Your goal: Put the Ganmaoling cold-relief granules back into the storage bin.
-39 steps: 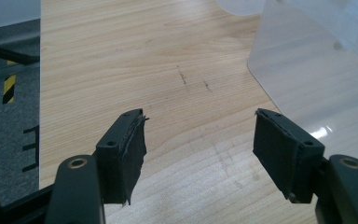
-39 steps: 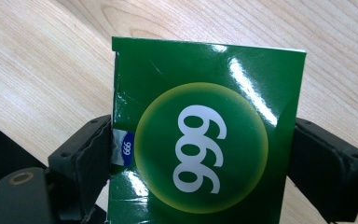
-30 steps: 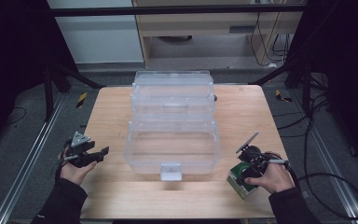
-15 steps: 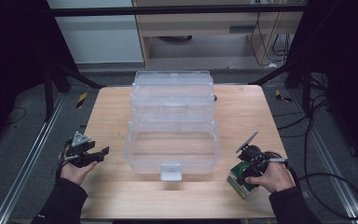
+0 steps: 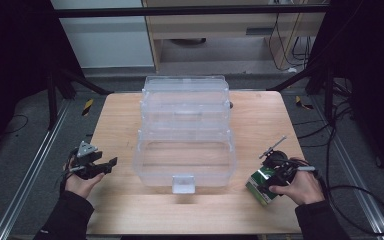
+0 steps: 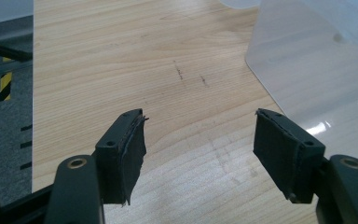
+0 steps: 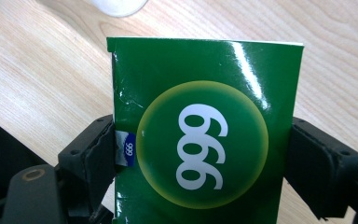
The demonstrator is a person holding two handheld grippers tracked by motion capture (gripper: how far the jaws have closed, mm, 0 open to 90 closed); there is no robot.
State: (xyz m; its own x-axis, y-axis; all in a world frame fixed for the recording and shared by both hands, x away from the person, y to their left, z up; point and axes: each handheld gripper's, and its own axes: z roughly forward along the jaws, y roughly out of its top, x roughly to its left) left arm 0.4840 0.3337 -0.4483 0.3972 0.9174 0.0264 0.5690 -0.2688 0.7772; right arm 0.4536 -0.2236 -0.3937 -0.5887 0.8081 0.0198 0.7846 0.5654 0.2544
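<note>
Left gripper (image 5: 111, 163), lower left of the high view: jaws apart, nothing between them, over bare table (image 5: 115, 120). Centre: clear plastic box (image 5: 185, 130). Lower right: right gripper (image 5: 267, 181), jaws clamped on the green carton (image 7: 205, 135).

Small glossy green cardboard box (image 7: 205, 140) with yellow-green circle and white "999" printing, tiny blue "999" label at one side edge. Sitting clamped between two black jaws of right gripper (image 5: 275, 176), each jaw pressing against one side of box. Printed face showing toward that gripper's camera. In high view, box (image 5: 260, 184) lying near wooden table's (image 5: 115, 120) front right corner, tilted, just right of clear plastic storage bin (image 5: 185, 155).
</note>
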